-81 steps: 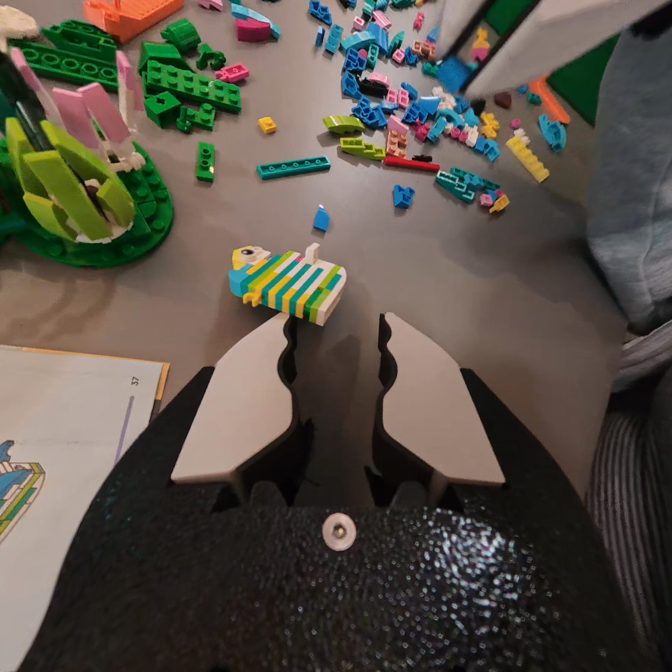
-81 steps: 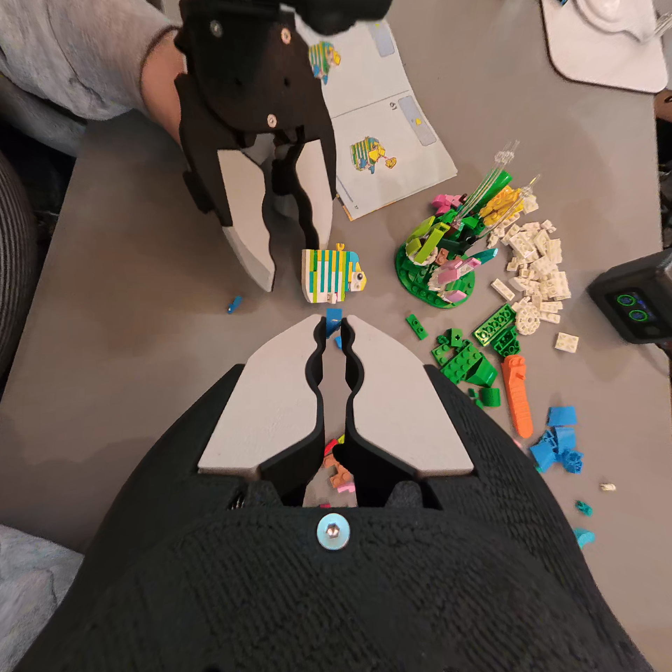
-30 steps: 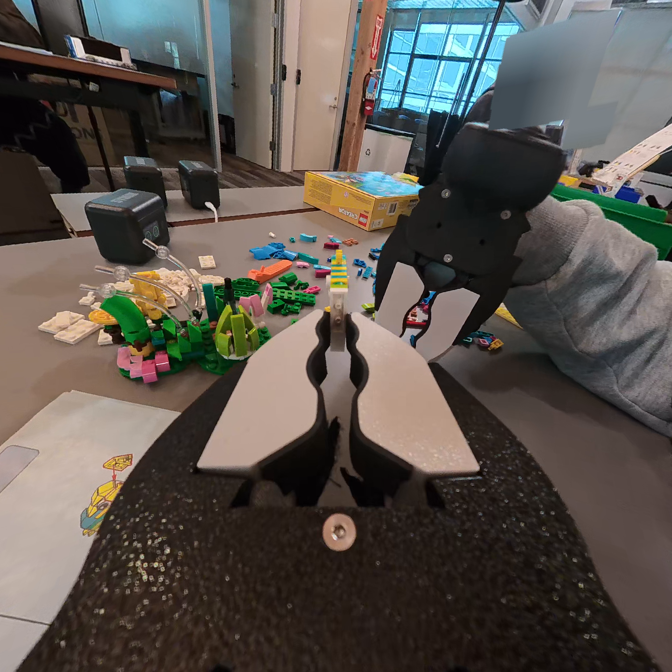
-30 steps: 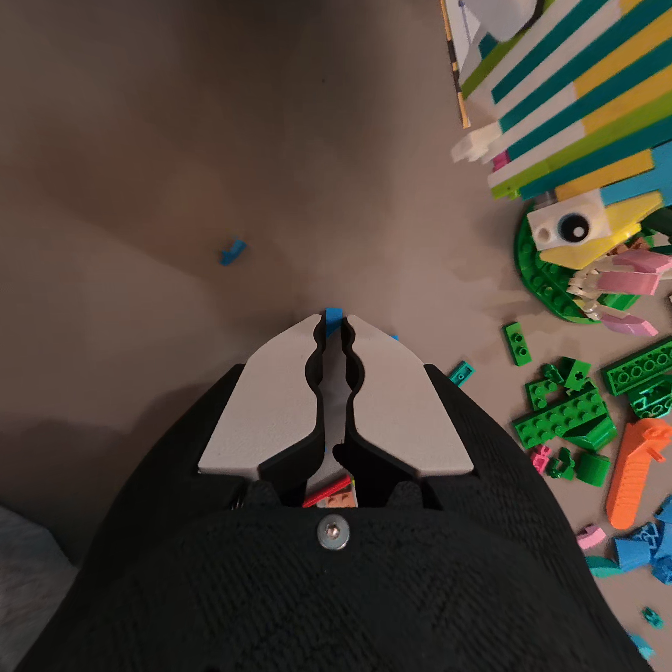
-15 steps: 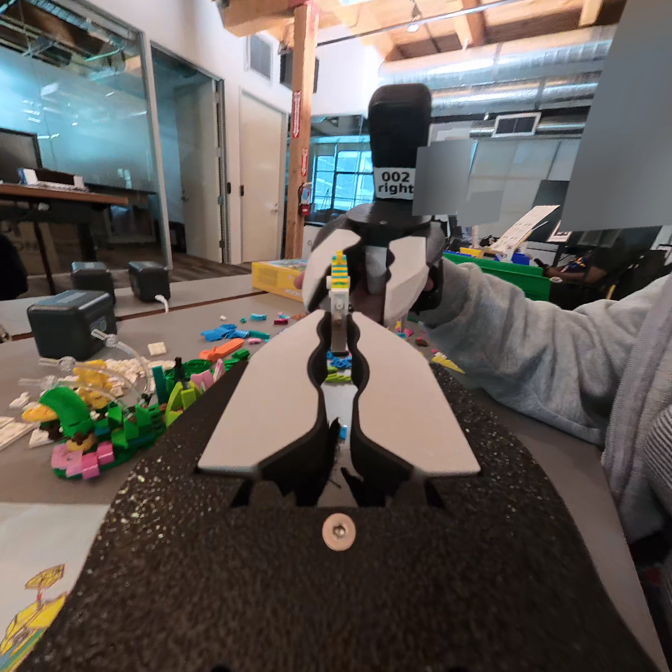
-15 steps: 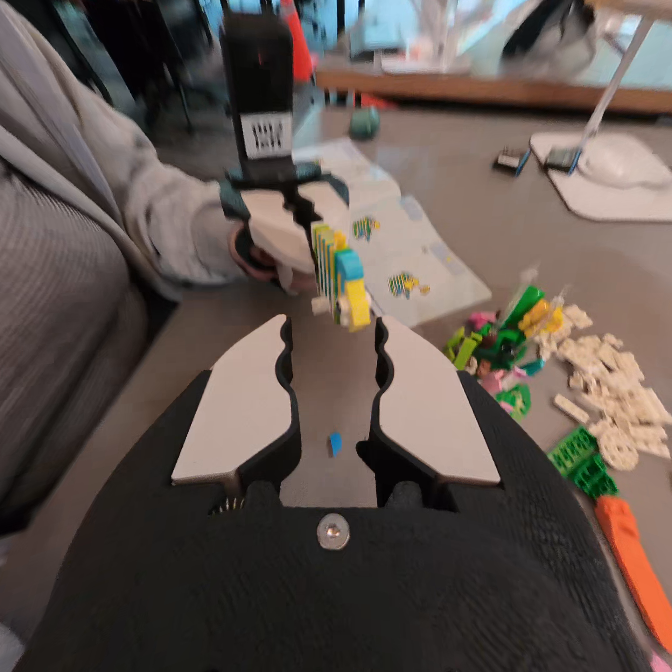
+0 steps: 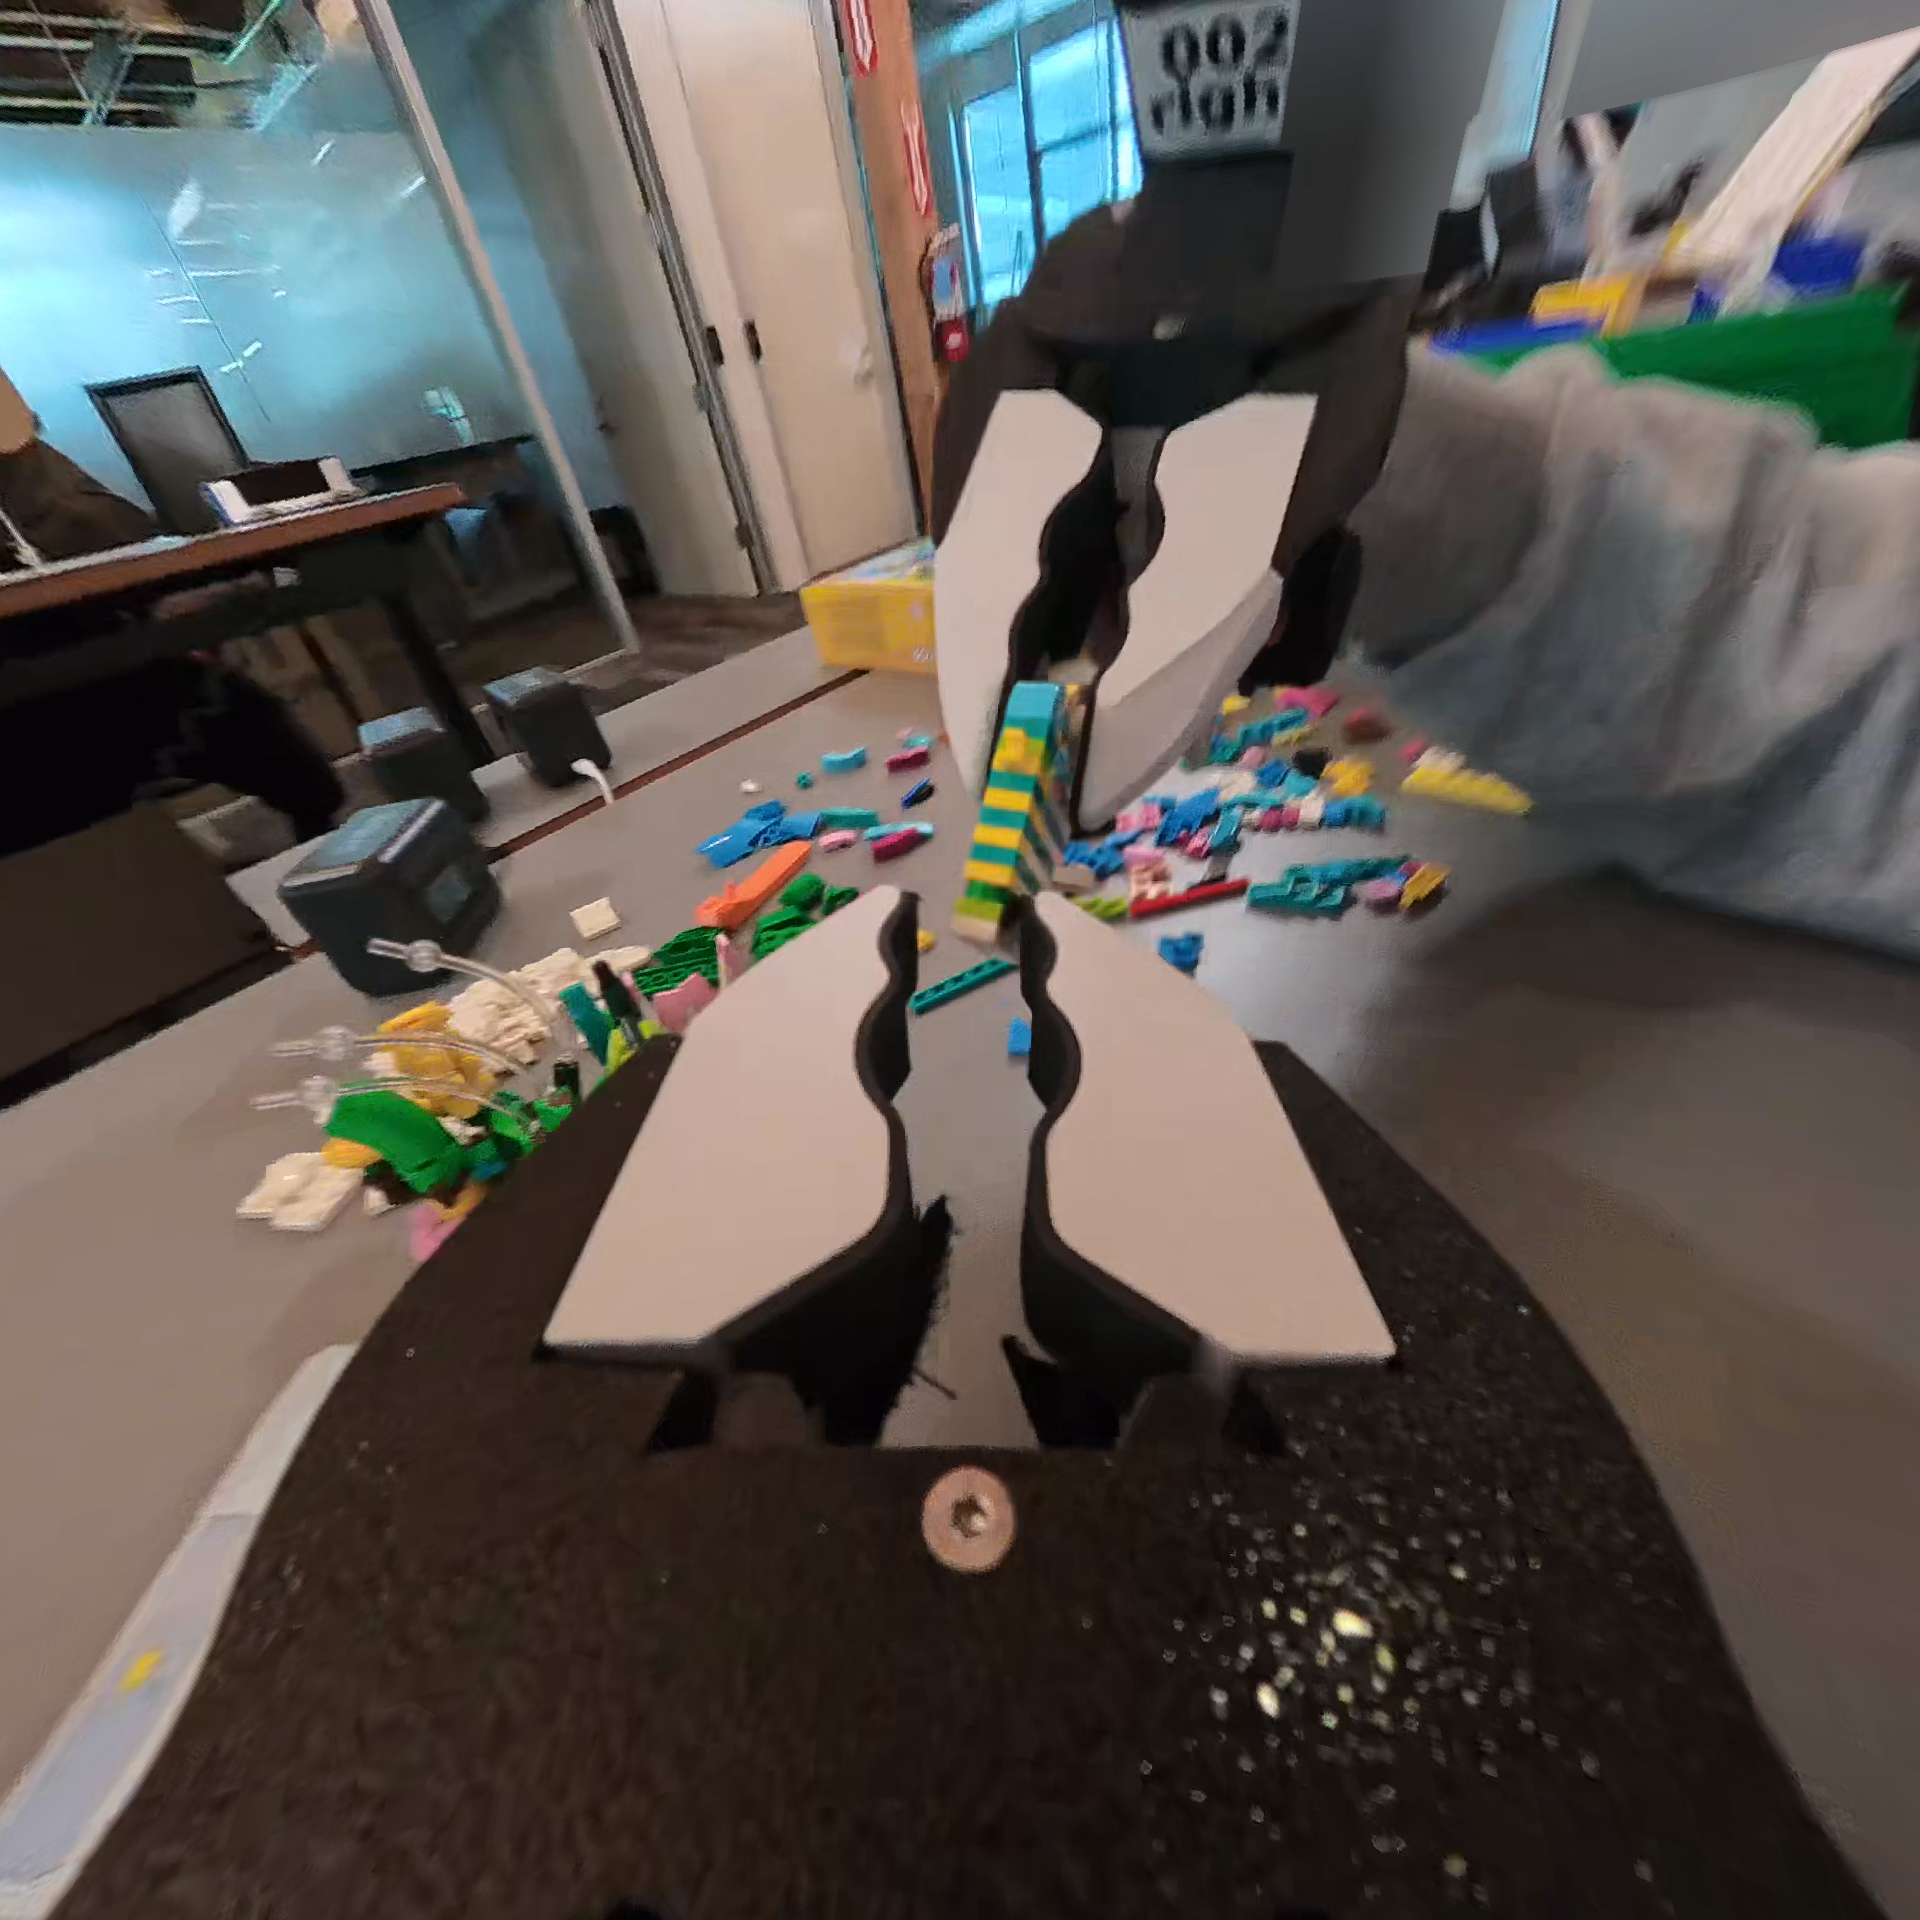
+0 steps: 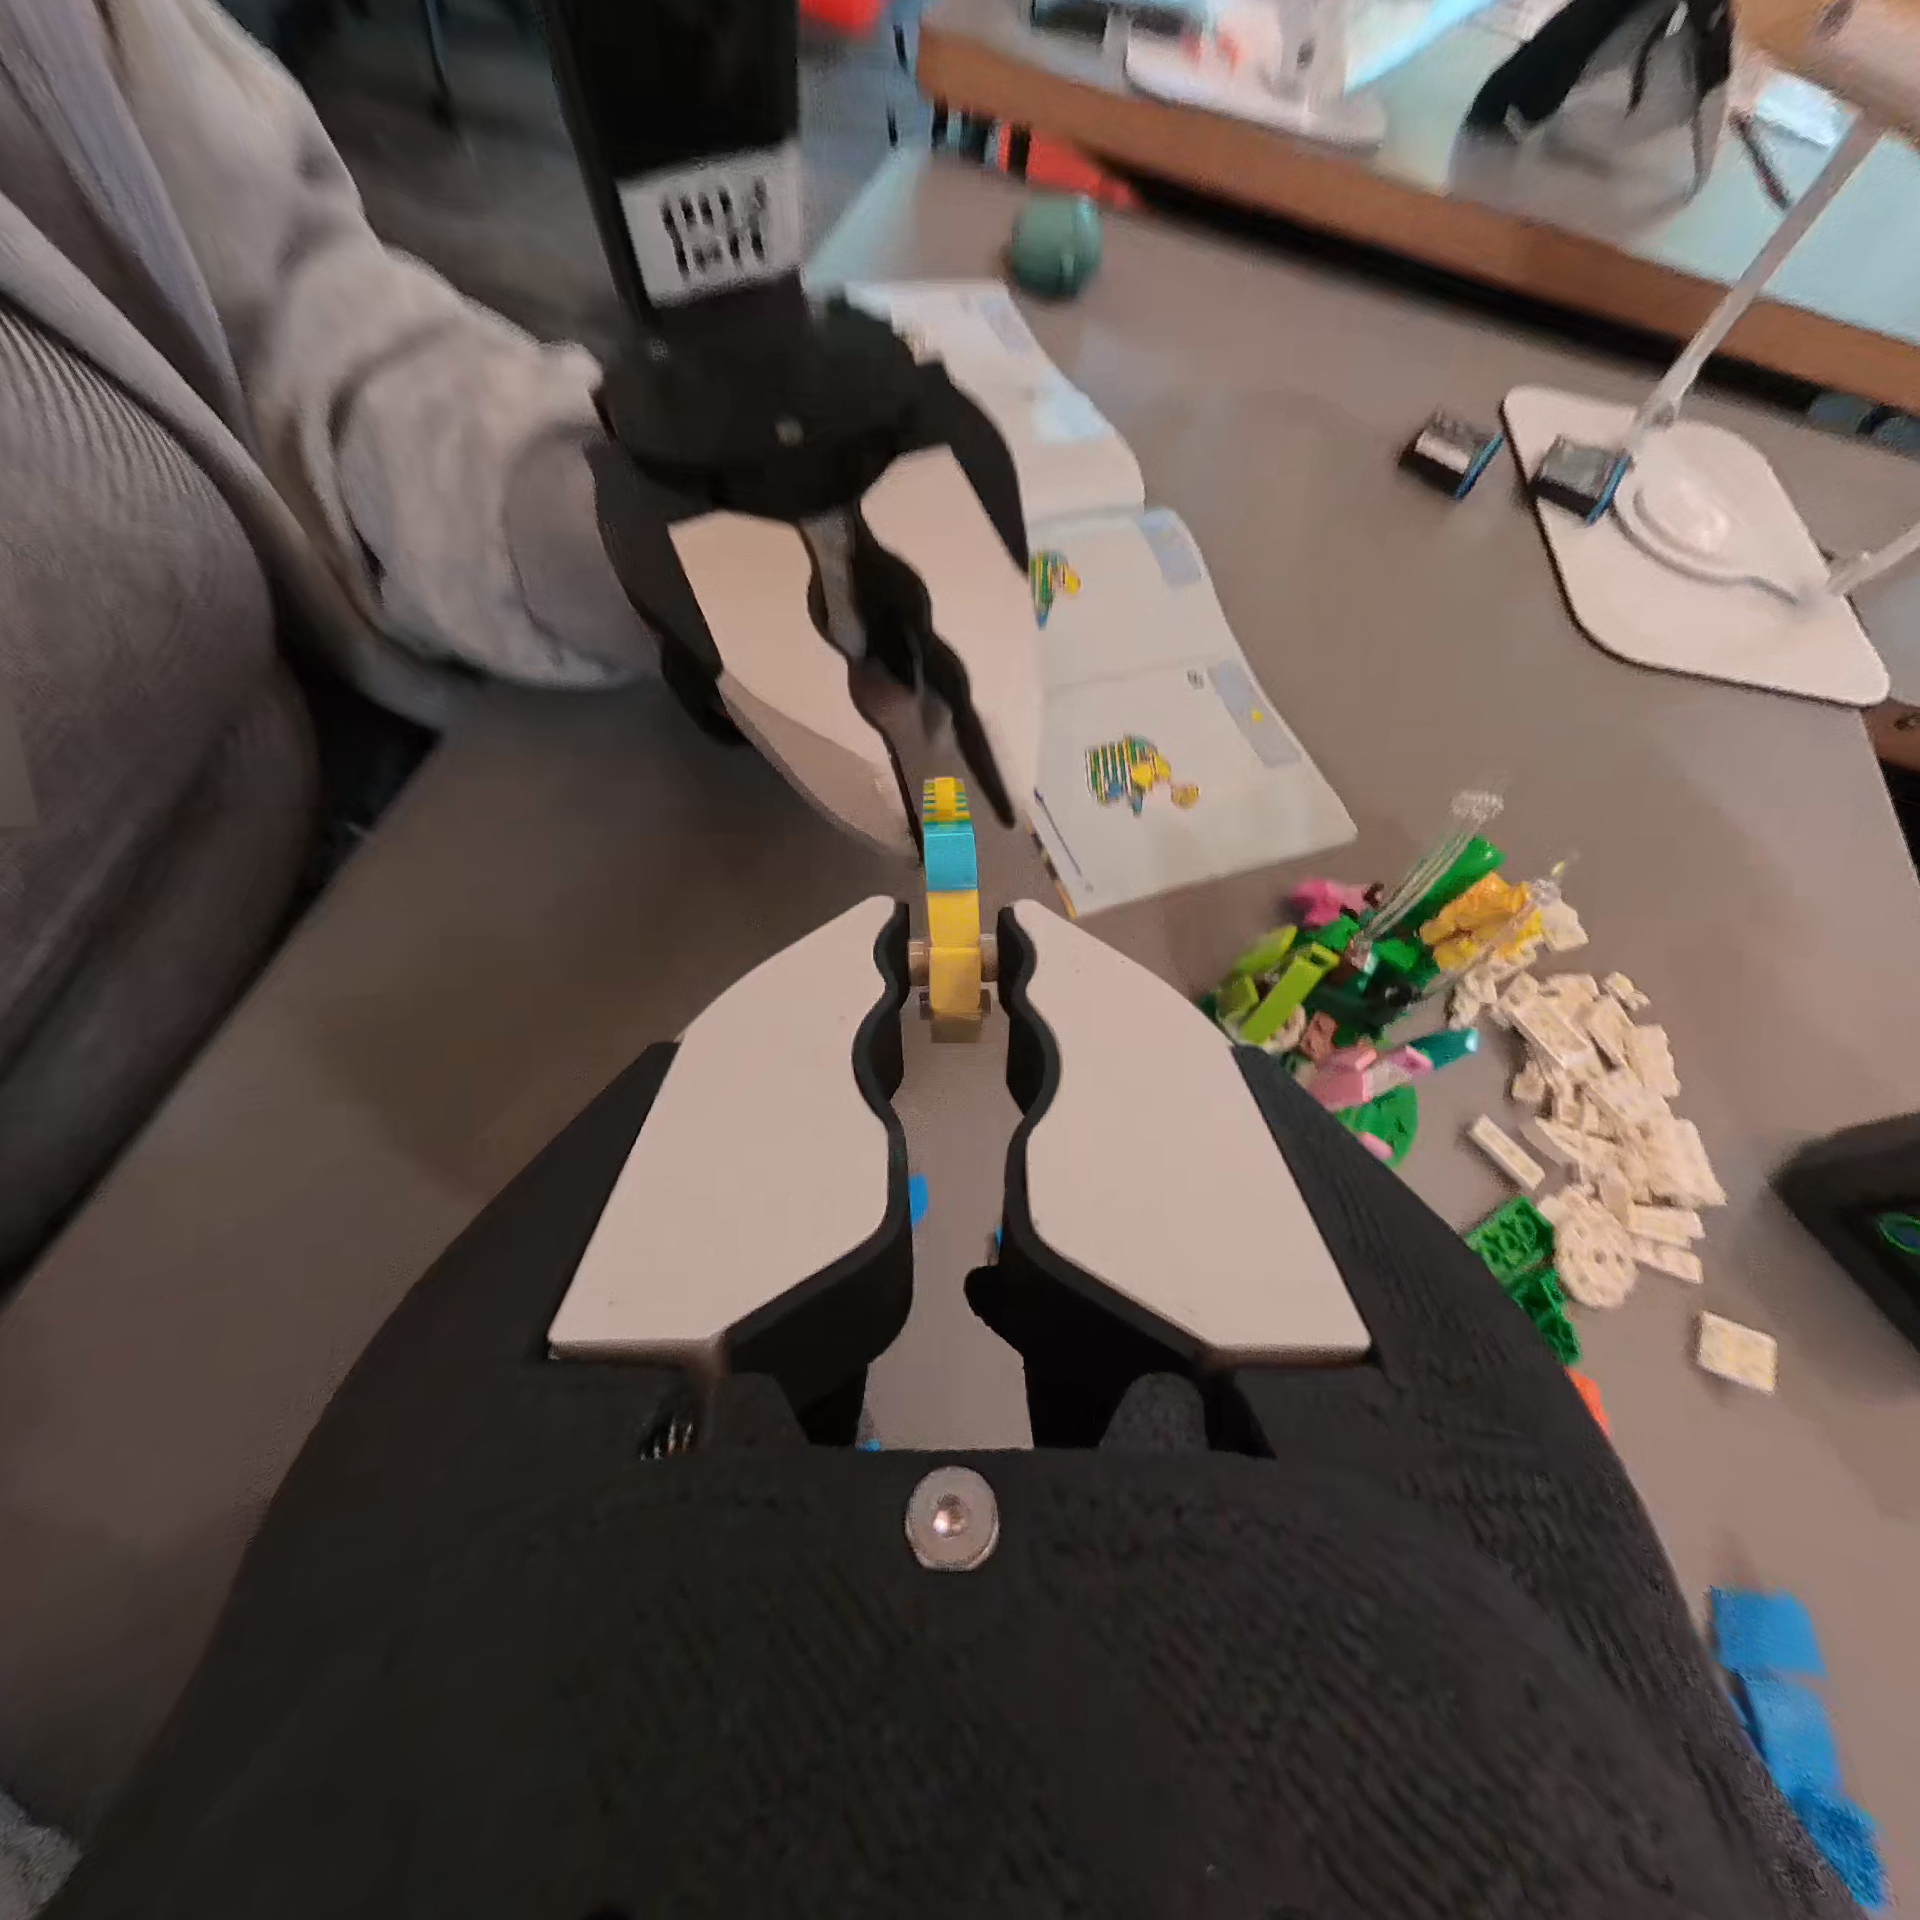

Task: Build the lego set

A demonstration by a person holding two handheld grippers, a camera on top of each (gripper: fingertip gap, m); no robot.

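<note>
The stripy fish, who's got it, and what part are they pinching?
The right gripper pinches the striped fish by its yellow head end, one finger against each side. The left gripper is open; the fish's tail end sits at its fingertips, ungripped.

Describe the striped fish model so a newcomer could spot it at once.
Look above the grey table, between the two grippers. The fish model hangs there, its yellow head pinched in the right gripper. Unlike the loose bricks below, it is assembled, banded yellow, teal and white.

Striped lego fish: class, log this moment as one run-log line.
right gripper: shut on striped lego fish head | left gripper: jaws parted at tail, contact unclear | fish: held above table
</note>
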